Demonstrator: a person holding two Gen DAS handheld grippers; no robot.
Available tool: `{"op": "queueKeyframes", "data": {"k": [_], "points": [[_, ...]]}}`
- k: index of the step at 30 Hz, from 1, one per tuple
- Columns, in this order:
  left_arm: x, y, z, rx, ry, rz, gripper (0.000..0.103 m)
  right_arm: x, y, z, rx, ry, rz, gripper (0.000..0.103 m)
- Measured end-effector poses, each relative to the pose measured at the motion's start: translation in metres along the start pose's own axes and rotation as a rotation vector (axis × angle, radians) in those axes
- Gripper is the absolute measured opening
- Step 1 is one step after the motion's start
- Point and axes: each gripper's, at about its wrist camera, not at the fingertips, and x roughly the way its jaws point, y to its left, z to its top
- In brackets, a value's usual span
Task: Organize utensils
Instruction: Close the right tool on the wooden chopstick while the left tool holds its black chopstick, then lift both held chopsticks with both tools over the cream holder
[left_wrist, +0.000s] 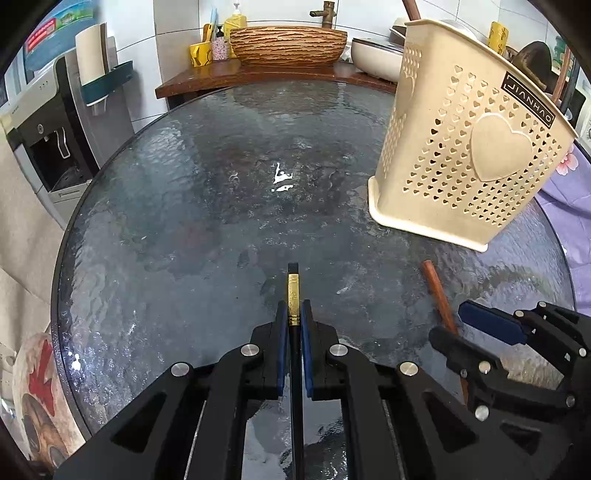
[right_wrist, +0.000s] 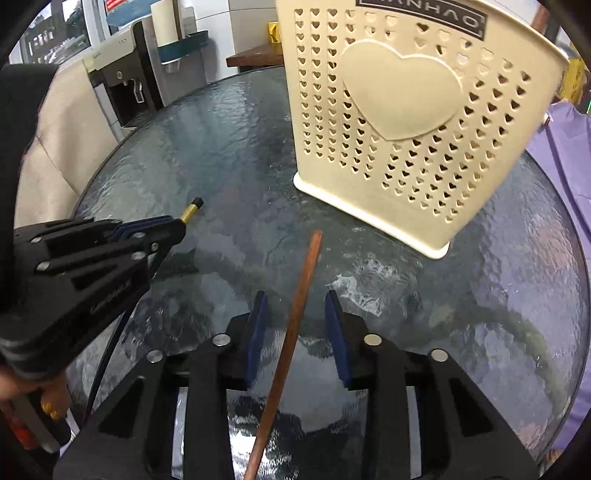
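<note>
Brown chopstick (right_wrist: 295, 332) between the right claw (right_wrist: 297, 328) pads, untouched, long axis running ahead toward the cream holder (right_wrist: 406, 147). Left claw (left_wrist: 294, 325) clamped on the black gold-banded chopstick (left_wrist: 293, 295) above the table (left_wrist: 184, 221).

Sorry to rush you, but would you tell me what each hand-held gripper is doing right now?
Left hand-held gripper: shut on the black chopstick.
Right hand-held gripper: open, brown chopstick between its pads, not gripped.
</note>
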Motion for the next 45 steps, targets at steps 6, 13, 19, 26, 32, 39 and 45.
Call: {"op": "queueKeyframes", "data": {"k": [6, 13, 19, 26, 32, 39, 45], "points": [[0.000, 0.000, -0.001, 0.011, -0.006, 0.013, 0.007, 0.008, 0.006, 0.009, -0.003, 0.004, -0.033, 0.015], [0.001, -0.007, -0.002, 0.034, -0.016, 0.051, 0.007, 0.012, 0.010, 0.011, -0.014, -0.011, -0.026, 0.009], [0.001, -0.010, -0.002, 0.032, -0.019, 0.055, 0.007, 0.002, -0.003, 0.000, 0.001, -0.029, 0.009, 0.007], [-0.004, -0.014, -0.002, 0.024, -0.033, 0.031, 0.007, -0.018, -0.015, -0.003, 0.007, -0.093, 0.062, 0.007], [-0.042, -0.020, 0.002, 0.016, -0.124, -0.033, 0.007, -0.060, -0.034, -0.004, 0.019, -0.205, 0.175, 0.007], [-0.106, -0.036, 0.010, 0.033, -0.272, -0.125, 0.007, -0.124, -0.055, -0.006, 0.009, -0.345, 0.262, 0.007], [-0.143, -0.047, 0.008, 0.046, -0.330, -0.226, 0.007, -0.161, -0.071, -0.011, 0.005, -0.397, 0.332, 0.007]]}}
